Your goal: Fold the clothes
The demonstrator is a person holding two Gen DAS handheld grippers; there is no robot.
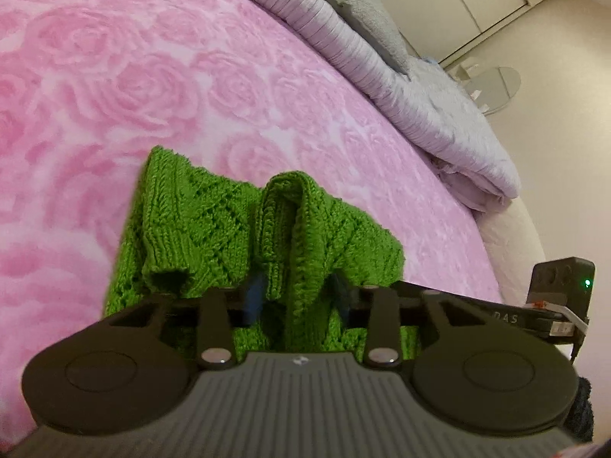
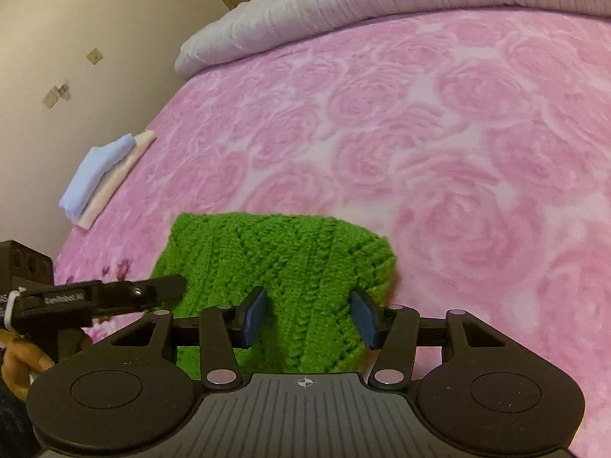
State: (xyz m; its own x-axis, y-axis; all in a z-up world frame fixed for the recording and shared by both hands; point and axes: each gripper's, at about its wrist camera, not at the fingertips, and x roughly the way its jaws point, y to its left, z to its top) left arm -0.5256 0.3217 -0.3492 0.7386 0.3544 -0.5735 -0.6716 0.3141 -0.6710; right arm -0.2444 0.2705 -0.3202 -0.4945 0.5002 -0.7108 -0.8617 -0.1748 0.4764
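**Green knitted garment on a pink rose bedspread, a gripper at each side**

You are holding two grippers over a bed covered with a pink bedspread (image 1: 160, 87) printed with large roses. The thing to be folded, a bright green knitted garment (image 2: 282, 263), lies bunched on the bedspread at the near edge of both views, directly under your grippers.

In the left wrist view, your left gripper (image 1: 298, 294) sits low over the garment. A raised ridge of the green knit runs up between its two fingers, and the blue pads (image 1: 255, 294) are close in on either side of that ridge, partly buried in the wool. The jaws are pinched onto this fold of the garment. An open cuff or sleeve end of the knit lies just left of the gripper.

In the right wrist view, your right gripper (image 2: 307, 318) has its blue pads set wide apart. The green knit lies between and beneath them, but gaps show on both sides, so the jaws are open and not pressing on the fabric. The tip of your left gripper reaches in from the left edge of this view and meets the garment's left side; part of your hand (image 2: 19, 362) shows below it.

Well apart from the garment, a small stack of folded cloths (image 2: 99, 175), light blue on top of pale pink, rests at the bed's left edge. A rumpled lilac quilt (image 1: 412, 91) lies along the far side of the bed, near a cream wall.
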